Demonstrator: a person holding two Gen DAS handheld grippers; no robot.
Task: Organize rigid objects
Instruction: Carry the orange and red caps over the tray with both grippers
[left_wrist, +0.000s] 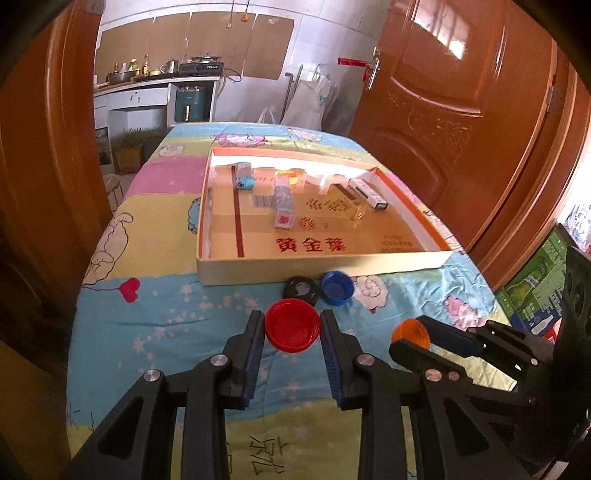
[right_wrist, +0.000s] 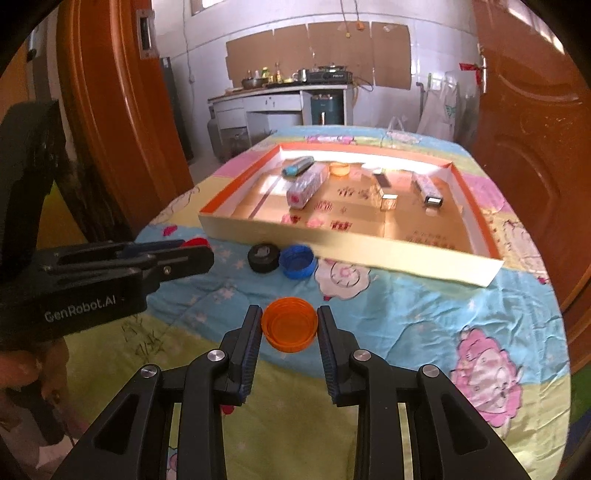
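My left gripper (left_wrist: 291, 325) is shut on a red bottle cap (left_wrist: 291, 330), held above the patterned blanket. An orange cap (right_wrist: 290, 328) sits clamped in my right gripper (right_wrist: 290, 321), open side facing me. That orange cap (left_wrist: 410, 333) and the right gripper (left_wrist: 424, 334) show at the right of the left wrist view. A black cap (left_wrist: 301, 290) and a blue cap (left_wrist: 337, 287) lie side by side on the blanket just before the shallow cardboard box (left_wrist: 325, 264). The left gripper (right_wrist: 192, 249) appears from the side at the left of the right wrist view.
The box (right_wrist: 354, 245) holds a blue-ended tube (right_wrist: 297, 166), a clear wrapped packet (right_wrist: 306, 188), an orange cap (right_wrist: 340, 168), a gold box (right_wrist: 384, 192) and a silver one (right_wrist: 428, 192). Wooden doors (left_wrist: 443, 92) flank the bed. A green carton (left_wrist: 543, 280) stands at right.
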